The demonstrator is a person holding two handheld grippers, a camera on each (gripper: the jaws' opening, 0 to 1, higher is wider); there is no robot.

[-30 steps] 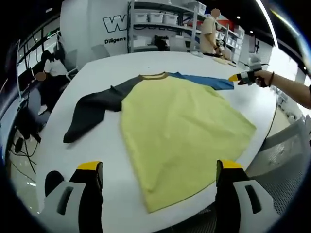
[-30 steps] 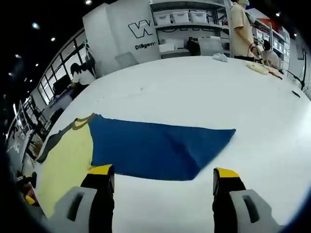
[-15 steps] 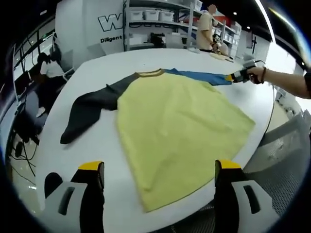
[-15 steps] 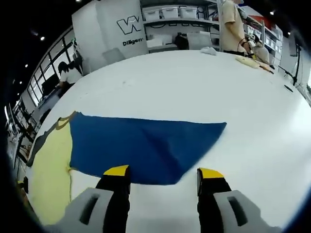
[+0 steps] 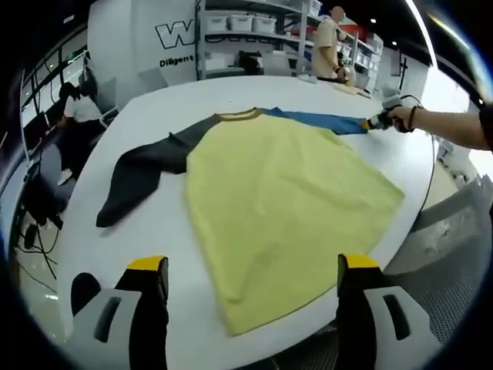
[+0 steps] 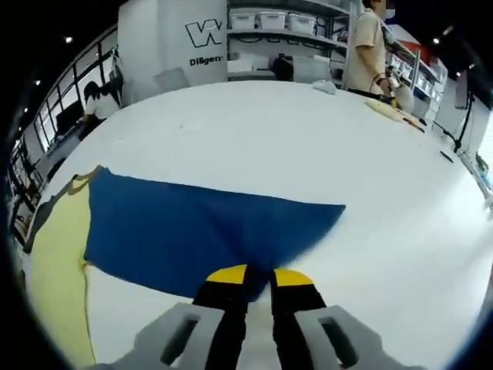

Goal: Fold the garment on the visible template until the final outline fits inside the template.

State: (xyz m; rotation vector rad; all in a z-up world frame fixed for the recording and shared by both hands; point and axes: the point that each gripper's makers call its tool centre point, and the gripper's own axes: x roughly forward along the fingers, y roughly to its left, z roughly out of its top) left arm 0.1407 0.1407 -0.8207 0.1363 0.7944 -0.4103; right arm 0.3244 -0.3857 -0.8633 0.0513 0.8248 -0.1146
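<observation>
- Left gripper view: garment [image 5: 277, 200] lies flat on the white table [image 5: 154, 231], centre frame; yellow body, dark sleeve [image 5: 139, 173] toward the left, blue sleeve [image 5: 323, 119] toward the upper right.
- Left gripper [image 5: 250, 270] at bottom edge, jaws wide apart, grasping nothing.
- Template outline: not discernible on the table.
- Right gripper view: right gripper [image 6: 259, 275] bottom centre, yellow tips nearly together at the blue sleeve's near edge; pinched cloth hidden between the tips, so grasp likely but contact hard to confirm.
- Person [image 6: 362, 50] stands upper right.
</observation>
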